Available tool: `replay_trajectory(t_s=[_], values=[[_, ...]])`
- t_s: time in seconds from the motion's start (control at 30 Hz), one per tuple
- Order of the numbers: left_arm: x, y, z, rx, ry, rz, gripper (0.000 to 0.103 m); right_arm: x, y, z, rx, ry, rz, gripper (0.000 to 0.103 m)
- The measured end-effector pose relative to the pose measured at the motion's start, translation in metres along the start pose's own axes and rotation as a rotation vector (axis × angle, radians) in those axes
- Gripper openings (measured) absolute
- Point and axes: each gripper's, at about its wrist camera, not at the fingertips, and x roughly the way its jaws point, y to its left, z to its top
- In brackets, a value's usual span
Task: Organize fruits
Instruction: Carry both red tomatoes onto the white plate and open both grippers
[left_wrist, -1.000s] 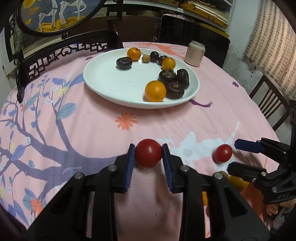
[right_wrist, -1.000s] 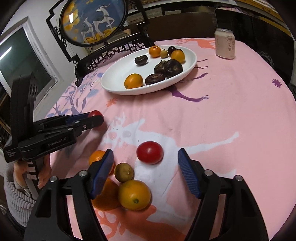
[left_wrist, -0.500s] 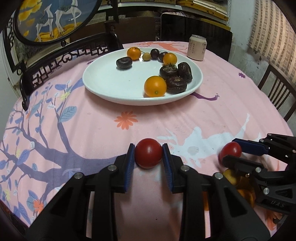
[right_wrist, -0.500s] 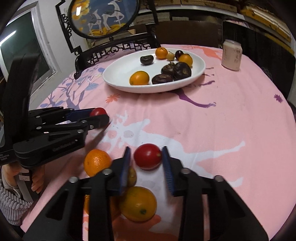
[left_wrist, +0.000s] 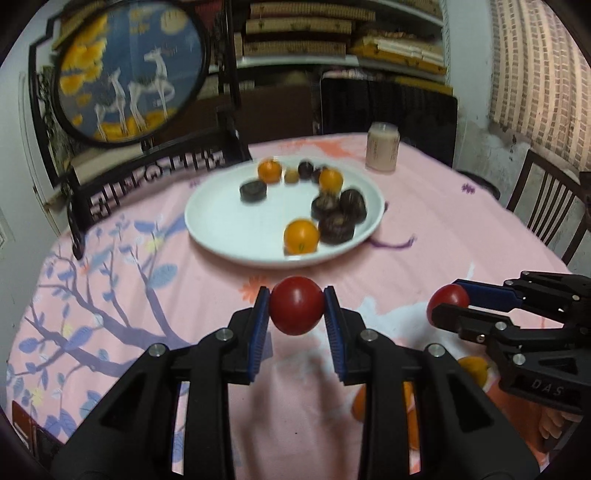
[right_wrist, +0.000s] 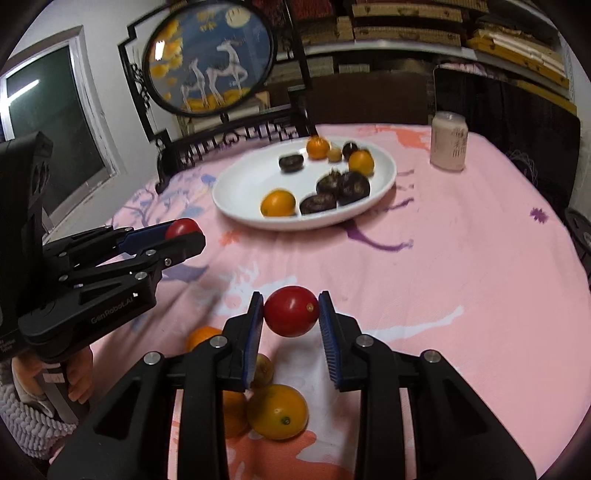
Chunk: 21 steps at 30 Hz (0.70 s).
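A red tomato (left_wrist: 296, 310) was clamped by the left gripper (left_wrist: 296, 313) at lower centre; another tomato (right_wrist: 291, 311) was clamped by the right gripper (right_wrist: 291, 314), whose jaws had just been closing.

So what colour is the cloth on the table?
Pink, with purple-blue branches and leaves on the tablecloth; the left wrist view shows it best.

A second ago the right gripper (right_wrist: 291, 312) stood wide open around a red tomato (right_wrist: 291, 311) lying on the tablecloth (right_wrist: 461, 258); its jaws have since closed, and the blue pads now press the tomato on both sides. That tomato has come up off the cloth. The left gripper (left_wrist: 296, 311) has also risen and tipped, carrying its own tomato (left_wrist: 296, 310) higher, so the plate (left_wrist: 229, 229) now sits lower in its view.
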Motion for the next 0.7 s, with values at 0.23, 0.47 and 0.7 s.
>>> replay_trajectory(t_s=[0.23, 0.47, 0.7], values=[[-0.017, 0.001, 0.018, 0.009, -0.091, 0.035, 0.03, -0.016, -0.003, 0.023, 0.016, -0.072, 0.014, 0.031], [0.017, 0.016, 0.055, 0.01, -0.1, 0.103, 0.03, 0.002, -0.016, 0.079, 0.029, -0.088, -0.017, 0.031], [0.061, 0.042, 0.074, -0.073, -0.062, 0.109, 0.03, 0.052, -0.024, 0.113, 0.072, -0.064, 0.002, 0.031]])
